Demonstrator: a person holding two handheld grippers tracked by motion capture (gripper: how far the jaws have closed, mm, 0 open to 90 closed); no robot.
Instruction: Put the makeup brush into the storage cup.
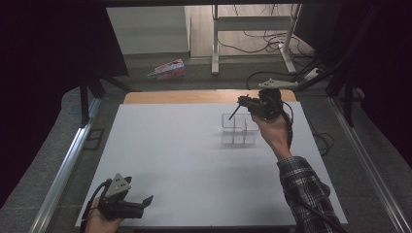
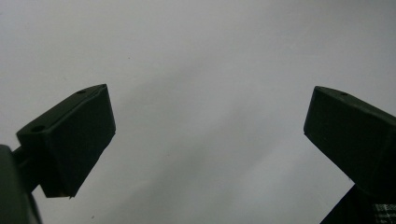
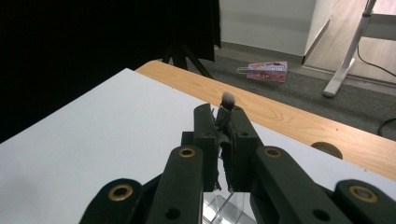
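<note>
A clear, divided acrylic holder (image 1: 238, 132) stands on the white board (image 1: 184, 165) at the far right of the table. Just above it my right gripper (image 1: 241, 101) is shut on a thin dark brush (image 1: 233, 113) that slants down and left toward the holder. In the right gripper view the jaws of that gripper (image 3: 223, 116) pinch the brush (image 3: 228, 99), whose pale bristle tip pokes out past them, and the holder (image 3: 226, 205) shows below. My left gripper (image 1: 145, 200) rests at the near left corner, open (image 2: 210, 112), with nothing between its fingers.
A wooden tabletop edge (image 1: 194, 96) runs behind the white board. On the floor beyond lie a pink box (image 1: 168, 69), white desk legs (image 1: 215, 39) and cables (image 1: 272, 41). Metal rails (image 1: 63, 170) flank the table, and dark curtains hang on both sides.
</note>
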